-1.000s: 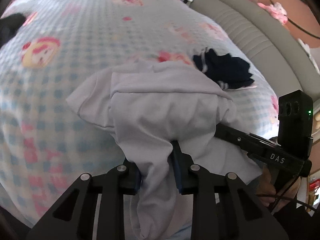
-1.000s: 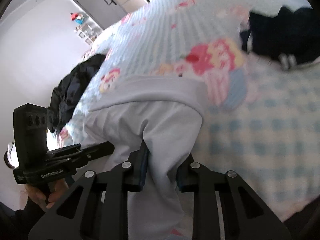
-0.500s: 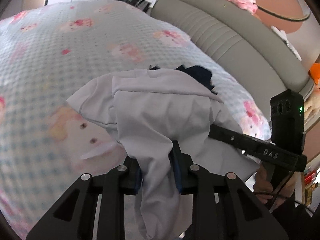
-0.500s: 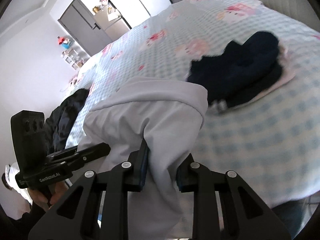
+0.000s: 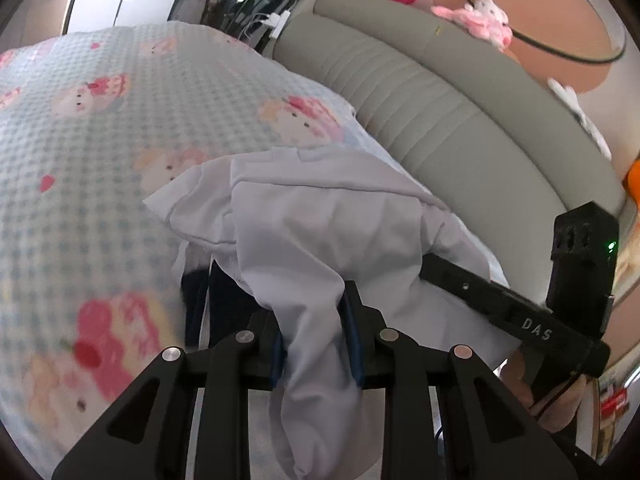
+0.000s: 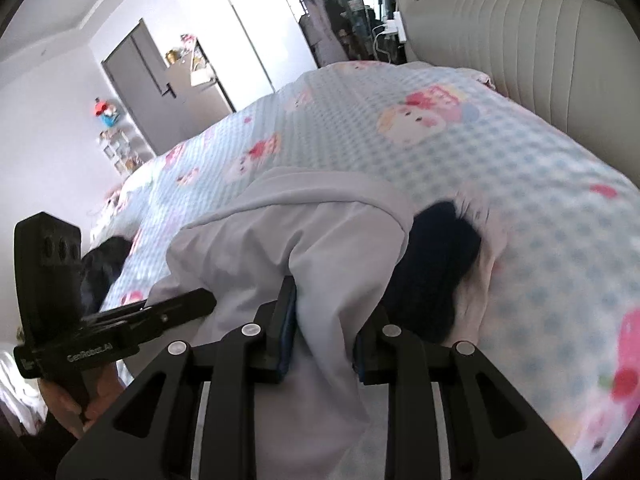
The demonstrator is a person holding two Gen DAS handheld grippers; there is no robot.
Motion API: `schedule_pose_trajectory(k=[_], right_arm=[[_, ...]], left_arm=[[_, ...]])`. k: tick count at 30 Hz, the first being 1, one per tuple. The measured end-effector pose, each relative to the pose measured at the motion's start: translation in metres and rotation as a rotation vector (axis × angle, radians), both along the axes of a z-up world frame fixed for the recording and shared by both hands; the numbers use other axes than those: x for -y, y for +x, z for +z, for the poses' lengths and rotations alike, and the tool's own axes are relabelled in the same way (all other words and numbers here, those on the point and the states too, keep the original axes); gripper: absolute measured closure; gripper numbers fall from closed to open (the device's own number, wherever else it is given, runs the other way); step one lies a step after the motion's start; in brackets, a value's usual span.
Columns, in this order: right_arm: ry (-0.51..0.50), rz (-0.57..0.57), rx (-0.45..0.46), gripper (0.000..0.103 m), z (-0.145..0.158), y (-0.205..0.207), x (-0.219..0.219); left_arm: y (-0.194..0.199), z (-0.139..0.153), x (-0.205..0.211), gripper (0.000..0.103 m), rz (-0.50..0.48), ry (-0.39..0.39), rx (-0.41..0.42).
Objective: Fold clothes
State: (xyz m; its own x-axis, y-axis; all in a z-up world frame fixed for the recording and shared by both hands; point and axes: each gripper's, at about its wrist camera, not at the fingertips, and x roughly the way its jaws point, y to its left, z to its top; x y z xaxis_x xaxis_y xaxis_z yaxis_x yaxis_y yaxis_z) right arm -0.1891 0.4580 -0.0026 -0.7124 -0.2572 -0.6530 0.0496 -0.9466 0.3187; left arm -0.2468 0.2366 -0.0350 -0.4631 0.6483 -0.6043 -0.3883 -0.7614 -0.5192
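Above the bed's (image 5: pixel 120 152) headboard-side edge: white garment (image 5: pixel 320 232) held up by both grippers.
Left gripper (image 5: pixel 316 344) clamped on a bunched fold of it; right gripper (image 6: pixel 324 332) has cloth between its jaws, which are opening. Dark folded clothes (image 6: pixel 436 272) lie on the checked cover beneath, just beside the hanging cloth. No containers visible.

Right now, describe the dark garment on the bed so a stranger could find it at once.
Start at the bed with its blue-checked cartoon cover, near the padded grey headboard. The navy garment lies there on a pale pink cloth, partly under the held white garment. It is the only dark piece at this end.
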Motion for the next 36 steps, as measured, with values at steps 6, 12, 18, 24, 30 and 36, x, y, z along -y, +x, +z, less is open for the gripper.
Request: schedule_pose_trajectory(k=[6,12,18,24,30,36], right_arm=[[0.041,-0.104,0.213,0.061,-0.09,-0.055,-0.035],[0.17,-0.094,0.181,0.055,-0.069,-0.04,-0.014],[0.212,-0.147,0.124,0.045,-0.042,-0.024,-0.009],[0.218,-0.141,0.08,0.045,-0.025,-0.029,-0.004],[0.273,-0.088,0.179,0.047,-0.067,-0.053,0.003],[0.235,-0.109,0.208,0.047,-0.105,-0.05,-0.014]], left_arm=[[-0.042,-0.106,-0.004,0.071,0.052,-0.042,0.29],[-0.02,-0.074,0.008,0.065,0.055,-0.082,0.128],[0.005,-0.018,0.011,0.06,0.143,-0.114,-0.123],[-0.021,-0.022,-0.024,0.06,0.003,-0.123,-0.088],[-0.053,-0.076,-0.049,0.062,-0.013,-0.18,0.085],[-0.054,-0.088,-0.064,0.061,-0.019,-0.245,0.072]])
